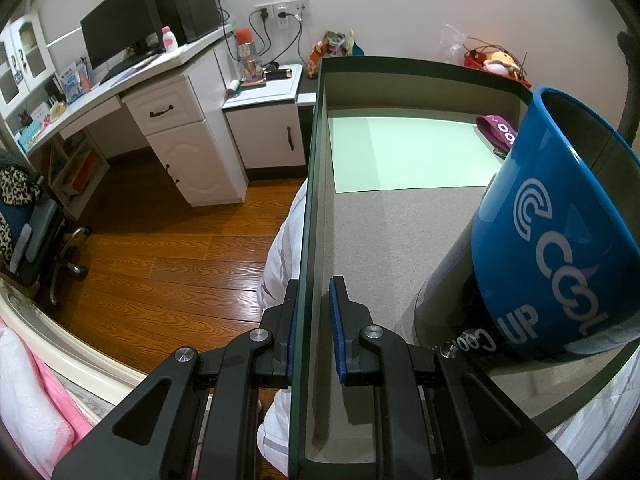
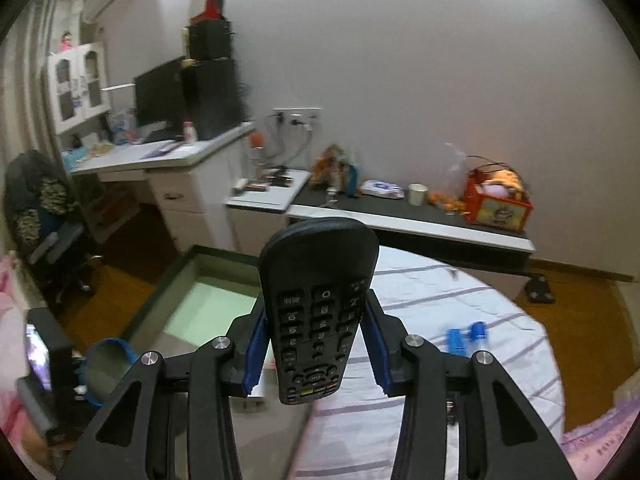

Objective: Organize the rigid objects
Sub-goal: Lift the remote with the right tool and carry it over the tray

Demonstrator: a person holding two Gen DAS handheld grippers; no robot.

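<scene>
Right tongs hold a black remote across its width, lifted above the striped bed, w/ the box down to the left. Left tongs are nearly closed, clamped on the box's near wall, steadying it. Judging from this, next is carrying the remote over the rim & lowering it flat onto the grey floor beside the blue mug, not on top of it; keep grip square so it doesn't pivot, release low. Hard to tell: right view is blurred, so remote's buttons unreadable; small blue items on the bed unclear; purple item behind the mug mostly hidden; mug's base & the dark cylinder under it are cut off
</scene>
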